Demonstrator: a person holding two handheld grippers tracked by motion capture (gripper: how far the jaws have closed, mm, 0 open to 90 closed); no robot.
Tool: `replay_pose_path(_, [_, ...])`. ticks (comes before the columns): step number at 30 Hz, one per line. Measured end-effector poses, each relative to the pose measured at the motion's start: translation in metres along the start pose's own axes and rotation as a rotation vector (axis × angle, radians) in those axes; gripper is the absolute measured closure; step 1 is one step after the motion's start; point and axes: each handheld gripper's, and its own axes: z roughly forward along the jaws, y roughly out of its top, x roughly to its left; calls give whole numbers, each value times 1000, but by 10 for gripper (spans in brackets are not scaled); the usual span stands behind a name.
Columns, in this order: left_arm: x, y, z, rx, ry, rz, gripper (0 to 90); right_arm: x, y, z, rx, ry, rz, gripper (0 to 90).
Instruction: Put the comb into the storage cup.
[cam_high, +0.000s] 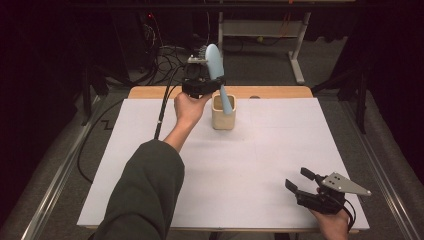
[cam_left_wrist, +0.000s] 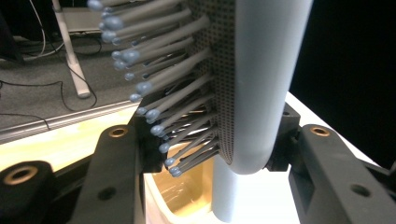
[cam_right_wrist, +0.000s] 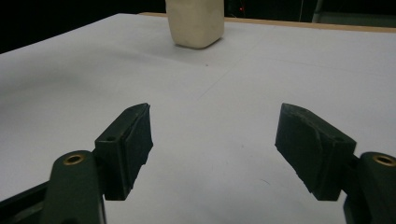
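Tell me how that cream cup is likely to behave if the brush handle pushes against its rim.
The cream cup looks tall for its narrow base and stands loose on the white table, so a sideways push at the rim would probably tip or slide it. The hairbrush, clamped in the left gripper, leans its handle inside, adding leverage. It seems light, likely empty otherwise.

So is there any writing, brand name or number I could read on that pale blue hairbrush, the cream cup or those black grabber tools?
None can be read. The pale blue plastic hairbrush, the cream square cup, the white table sheet and both black grippers, left and right, show no letters, numbers or signs.
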Motion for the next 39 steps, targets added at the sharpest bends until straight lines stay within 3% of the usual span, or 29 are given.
replay_pose_path(13, [2, 2, 10, -5, 44, 23, 530, 0, 0, 0, -1, 5, 3, 278])
replay_pose_path(26, [8, 1, 16, -11, 49, 17, 529, 0, 0, 1, 6, 10, 1, 278])
replay_pose_path(39, [8, -4, 26, 25, 53, 6, 528, 0, 0, 1, 6, 14, 3, 278])
